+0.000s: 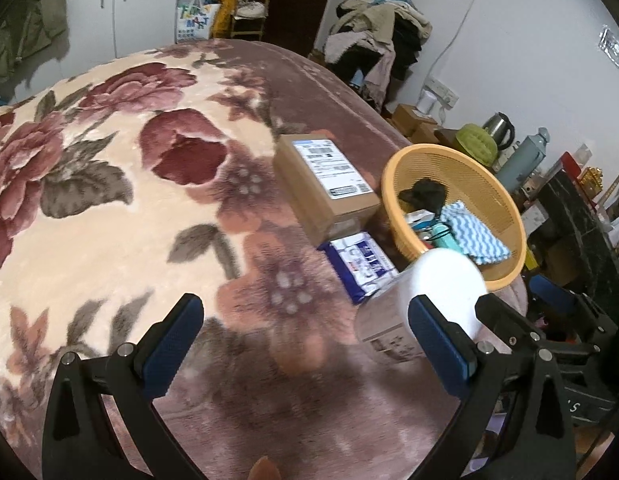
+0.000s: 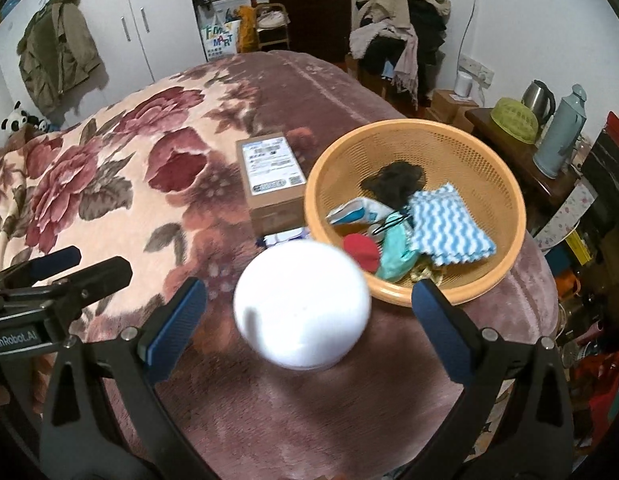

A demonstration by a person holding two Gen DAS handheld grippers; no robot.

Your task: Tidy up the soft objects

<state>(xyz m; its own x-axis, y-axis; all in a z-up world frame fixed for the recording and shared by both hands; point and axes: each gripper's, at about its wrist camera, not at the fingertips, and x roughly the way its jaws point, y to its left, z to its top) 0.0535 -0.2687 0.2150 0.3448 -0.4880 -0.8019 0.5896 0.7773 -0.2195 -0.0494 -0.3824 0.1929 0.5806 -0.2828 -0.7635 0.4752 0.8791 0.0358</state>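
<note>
An orange mesh basket stands on the floral blanket at the bed's right edge, also in the left wrist view. It holds a blue-white wavy cloth, a black cloth, a teal item and a red item. A white roll stands upright on the blanket between the wide-open fingers of my right gripper, untouched; it also shows in the left wrist view. My left gripper is open and empty, to the left of the roll.
A cardboard parcel and a blue-white tissue pack lie left of the basket. Right of the bed a side table carries a kettle, a flask and a green basket. Clothes are piled on a chair at the back.
</note>
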